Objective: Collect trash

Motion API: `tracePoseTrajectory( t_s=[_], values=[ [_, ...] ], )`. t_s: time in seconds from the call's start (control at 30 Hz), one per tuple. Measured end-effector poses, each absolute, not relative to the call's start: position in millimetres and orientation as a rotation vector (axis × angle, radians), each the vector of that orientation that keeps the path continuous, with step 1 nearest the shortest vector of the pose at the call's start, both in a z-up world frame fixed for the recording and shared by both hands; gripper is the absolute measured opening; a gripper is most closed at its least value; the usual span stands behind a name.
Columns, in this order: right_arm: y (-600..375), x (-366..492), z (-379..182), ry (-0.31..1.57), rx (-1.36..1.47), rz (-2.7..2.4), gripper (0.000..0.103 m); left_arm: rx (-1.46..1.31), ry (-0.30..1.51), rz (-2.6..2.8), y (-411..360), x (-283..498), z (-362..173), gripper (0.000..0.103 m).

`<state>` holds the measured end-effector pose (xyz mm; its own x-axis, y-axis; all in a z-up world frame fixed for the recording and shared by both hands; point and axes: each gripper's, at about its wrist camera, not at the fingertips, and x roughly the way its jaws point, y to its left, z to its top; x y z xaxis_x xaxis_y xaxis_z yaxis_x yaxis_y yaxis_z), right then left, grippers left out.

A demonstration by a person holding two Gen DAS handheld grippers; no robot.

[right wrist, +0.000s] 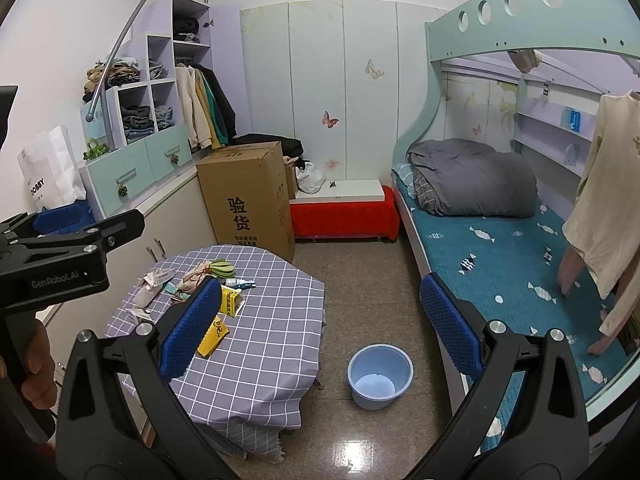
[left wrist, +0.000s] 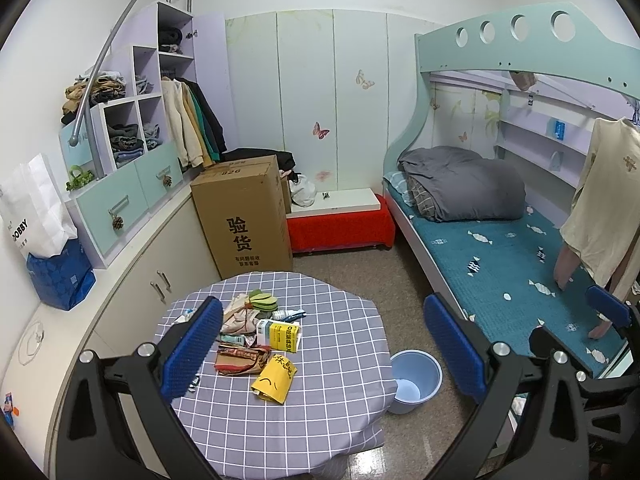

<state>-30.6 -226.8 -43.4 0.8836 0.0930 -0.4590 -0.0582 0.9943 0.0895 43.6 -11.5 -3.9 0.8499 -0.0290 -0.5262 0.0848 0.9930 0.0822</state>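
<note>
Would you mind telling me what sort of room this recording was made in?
Most likely a small child's bedroom: a bunk bed with a folded grey quilt, open shelves of clothes, and butterfly stickers on the wall panels. A checked table holds the trash.

Grey-and-white checked tablecloth (left wrist: 320, 360) is seen under a yellow flat packet (left wrist: 276, 378) and yellow-white carton (left wrist: 280, 335), pale blue plastic bucket (right wrist: 379, 376) on speckled brown floor (right wrist: 360, 280), teal fish-patterned mattress (right wrist: 500, 256), blue-padded black gripper fingers (left wrist: 192, 344).
</note>
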Motion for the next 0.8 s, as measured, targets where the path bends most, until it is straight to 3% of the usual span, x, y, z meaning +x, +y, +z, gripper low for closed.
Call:
tracePoseTrajectory(
  t_s=[0.8],
  values=[
    [-218.6, -24.0, -44.9, 0.491, 0.078, 0.081, 0.097, 0.106, 0.565, -0.059, -10.8, 46.9, -9.1, 0.099]
  ],
)
